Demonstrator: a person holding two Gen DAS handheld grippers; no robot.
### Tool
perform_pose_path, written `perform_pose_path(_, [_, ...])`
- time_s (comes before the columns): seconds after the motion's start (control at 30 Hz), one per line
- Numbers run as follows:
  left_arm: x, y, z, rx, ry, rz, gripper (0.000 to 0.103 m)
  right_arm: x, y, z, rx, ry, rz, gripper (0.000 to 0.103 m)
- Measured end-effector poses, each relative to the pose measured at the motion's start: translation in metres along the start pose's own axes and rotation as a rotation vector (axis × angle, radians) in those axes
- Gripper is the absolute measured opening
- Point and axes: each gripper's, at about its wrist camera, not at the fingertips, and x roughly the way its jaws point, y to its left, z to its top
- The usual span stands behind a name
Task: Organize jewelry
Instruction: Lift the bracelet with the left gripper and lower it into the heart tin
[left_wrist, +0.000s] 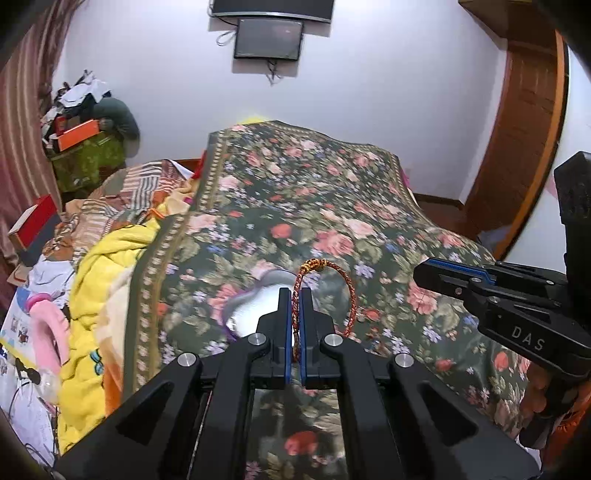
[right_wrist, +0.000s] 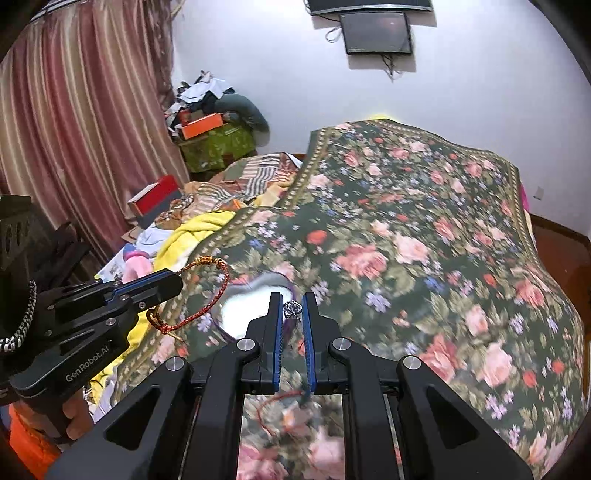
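My left gripper (left_wrist: 295, 293) is shut on a red and gold braided cord bracelet (left_wrist: 349, 295), whose loop arches up and to the right of the fingertips. The same bracelet (right_wrist: 218, 295) hangs from the left gripper (right_wrist: 177, 282) in the right wrist view. My right gripper (right_wrist: 293, 295) is shut on a small silver ring (right_wrist: 292, 309) held at its fingertips. It shows at the right of the left wrist view as the right gripper (left_wrist: 417, 275). Both hover above a white heart-shaped dish with a purple rim (left_wrist: 245, 314), (right_wrist: 240, 314) on the floral bedspread (left_wrist: 314, 199).
A thin red cord (right_wrist: 273, 400) lies on the bedspread under the right gripper. Yellow and pink cloths (left_wrist: 99, 295) and a red box (left_wrist: 35, 219) pile up at the left. A cluttered green box (left_wrist: 88, 155) stands by the curtain. A wooden door (left_wrist: 524, 129) is at the right.
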Motion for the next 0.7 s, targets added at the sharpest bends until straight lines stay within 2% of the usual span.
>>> perform_pose_path(0.4, [0.011, 0.030, 0.004, -0.046, -0.009, 0.031, 0.002, 0.033, 0.020, 0.013, -0.032, 0.031, 0.050, 0.009])
perform_pose_path(0.7, [0.033, 0.042, 0.002, -0.070, 0.023, 0.006, 0.002, 0.062, 0.029, 0.017, -0.044, 0.070, 0.075, 0.009])
